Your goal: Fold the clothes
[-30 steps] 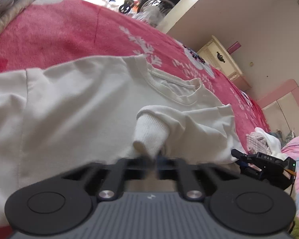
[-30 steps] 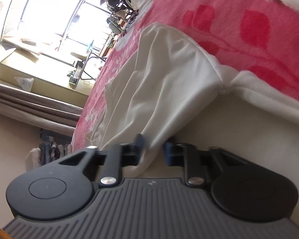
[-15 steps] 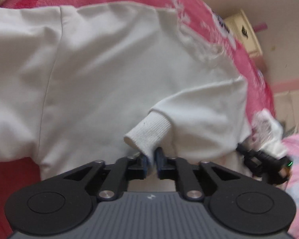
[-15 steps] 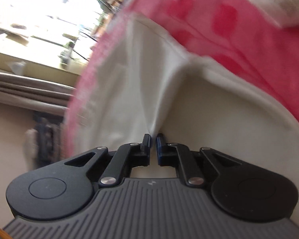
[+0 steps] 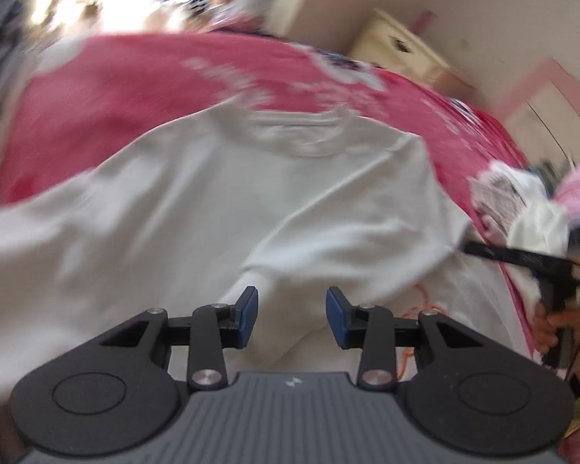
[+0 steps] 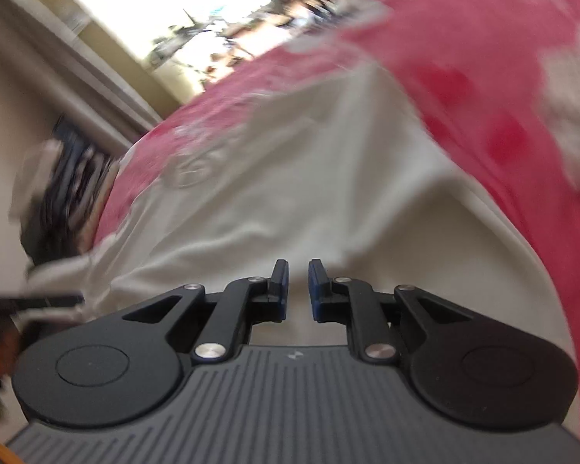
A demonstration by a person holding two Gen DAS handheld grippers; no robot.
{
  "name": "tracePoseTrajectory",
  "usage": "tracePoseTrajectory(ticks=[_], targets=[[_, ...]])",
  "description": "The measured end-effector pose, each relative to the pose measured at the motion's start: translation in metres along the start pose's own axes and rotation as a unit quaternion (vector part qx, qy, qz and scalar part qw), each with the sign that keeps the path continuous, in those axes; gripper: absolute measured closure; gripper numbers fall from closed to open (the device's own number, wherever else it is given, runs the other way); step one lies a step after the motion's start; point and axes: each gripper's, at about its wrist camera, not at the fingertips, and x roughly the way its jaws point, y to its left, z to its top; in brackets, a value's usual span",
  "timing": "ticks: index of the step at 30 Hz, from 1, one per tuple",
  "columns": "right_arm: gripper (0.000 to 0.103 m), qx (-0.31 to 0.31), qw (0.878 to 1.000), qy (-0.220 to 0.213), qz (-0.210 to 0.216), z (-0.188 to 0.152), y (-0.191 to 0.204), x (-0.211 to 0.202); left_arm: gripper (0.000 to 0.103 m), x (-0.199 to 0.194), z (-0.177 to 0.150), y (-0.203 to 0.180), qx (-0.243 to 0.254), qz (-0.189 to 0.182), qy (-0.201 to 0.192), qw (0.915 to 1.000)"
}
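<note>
A white long-sleeved shirt lies spread on a pink floral bedspread, collar away from me, one sleeve folded across its body. My left gripper is open and empty just above the folded sleeve's cuff end. In the right wrist view the shirt fills the middle. My right gripper has a narrow gap between its blue pads and holds nothing, hovering over the shirt's right side. The right gripper also shows at the right edge of the left wrist view. Both views are motion-blurred.
A pile of white and checked clothes lies on the bed to the right. A cream cabinet stands against the far wall. A bright window and dark clothing are at the far left.
Both grippers have let go of the shirt and opened. The left one released the sleeve cuff and pulled back and up; the right one released the shirt's edge. The sleeve now rests on the shirt.
</note>
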Motion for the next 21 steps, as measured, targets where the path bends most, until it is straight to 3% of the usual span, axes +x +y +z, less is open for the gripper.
tracePoseTrajectory(ticks=[2, 4, 6, 8, 11, 15, 17, 21], targets=[[0.092, -0.065, 0.998, -0.011, -0.011, -0.003, 0.020, 0.018, 0.062, 0.022, -0.001, -0.017, 0.042, 0.011, 0.010, 0.9990], [0.090, -0.134, 0.991, -0.014, -0.020, -0.008, 0.040, 0.038, 0.062, 0.044, -0.010, -0.024, 0.068, 0.047, 0.030, 0.9961], [0.089, -0.203, 0.978, 0.004, -0.035, -0.027, 0.052, 0.055, 0.060, 0.053, -0.020, -0.021, 0.066, 0.064, 0.039, 0.9950], [0.089, -0.245, 0.969, -0.011, -0.038, -0.037, 0.055, 0.046, 0.057, 0.049, -0.026, -0.017, 0.061, 0.058, 0.027, 0.9961], [0.088, -0.236, 0.971, -0.029, -0.037, -0.025, 0.043, 0.018, 0.054, 0.045, -0.028, -0.015, 0.061, 0.057, 0.024, 0.9962], [0.088, -0.226, 0.961, -0.084, -0.136, -0.007, 0.000, -0.012, 0.051, 0.044, -0.024, -0.015, 0.042, 0.050, 0.006, 0.9979], [0.088, -0.220, 0.957, -0.090, -0.165, -0.001, -0.022, -0.018, 0.050, 0.043, -0.021, -0.015, 0.034, 0.044, -0.008, 0.9985], [0.088, -0.224, 0.954, -0.080, -0.180, 0.003, -0.048, -0.006, 0.046, 0.048, -0.014, -0.022, 0.040, 0.033, -0.026, 0.9983]])
